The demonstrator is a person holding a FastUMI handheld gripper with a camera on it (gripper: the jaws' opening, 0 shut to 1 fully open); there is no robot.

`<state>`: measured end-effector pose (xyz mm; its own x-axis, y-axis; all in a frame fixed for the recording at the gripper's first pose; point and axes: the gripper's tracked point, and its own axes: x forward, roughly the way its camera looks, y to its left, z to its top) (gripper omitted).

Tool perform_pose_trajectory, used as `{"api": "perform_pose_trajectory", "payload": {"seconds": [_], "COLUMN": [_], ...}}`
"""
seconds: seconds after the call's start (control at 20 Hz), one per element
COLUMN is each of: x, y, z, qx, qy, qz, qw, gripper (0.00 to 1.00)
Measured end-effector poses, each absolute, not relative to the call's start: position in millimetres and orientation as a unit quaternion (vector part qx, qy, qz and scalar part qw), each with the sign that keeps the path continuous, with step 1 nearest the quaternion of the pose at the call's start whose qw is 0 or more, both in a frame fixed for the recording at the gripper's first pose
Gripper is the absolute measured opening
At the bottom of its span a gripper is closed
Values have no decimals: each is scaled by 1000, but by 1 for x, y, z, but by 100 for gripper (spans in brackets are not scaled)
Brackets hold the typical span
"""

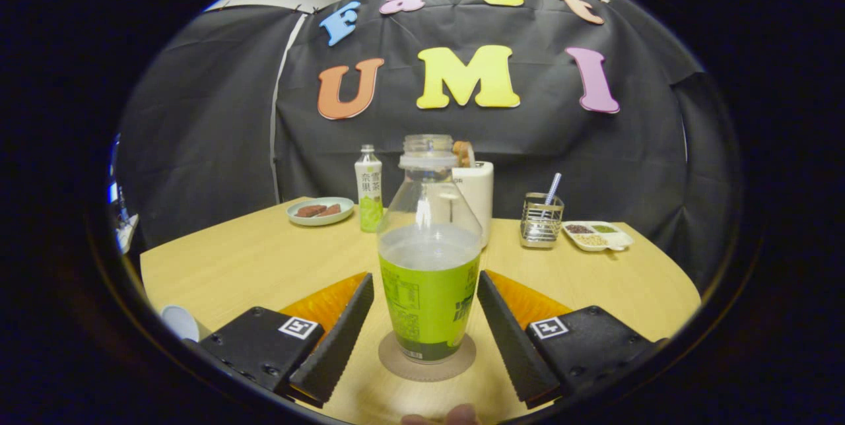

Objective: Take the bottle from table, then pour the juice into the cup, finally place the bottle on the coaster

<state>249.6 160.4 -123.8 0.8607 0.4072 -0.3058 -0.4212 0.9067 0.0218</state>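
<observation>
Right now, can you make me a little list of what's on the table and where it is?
bottle: open-topped, green label, standing on the coaster, between the fingers
gripper: open, fingers apart from the bottle
cup: white, beside the left finger
second bottle: capped, behind
plate: brown pieces
wire holder: has a straw

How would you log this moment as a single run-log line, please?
bottle: upright on coaster | gripper: open, fingers either side, apart | cap: off
</observation>
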Motion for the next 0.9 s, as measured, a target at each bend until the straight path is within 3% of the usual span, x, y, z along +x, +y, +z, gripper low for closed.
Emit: {"api": "perform_pose_trajectory", "payload": {"seconds": [0.6,0.9], "x": [118,53], "y": [122,125], "z": [-6,13], "qx": [-5,-17], "qy": [43,14], "qz": [124,117], "qw": [991,993], "gripper": [100,100]}}
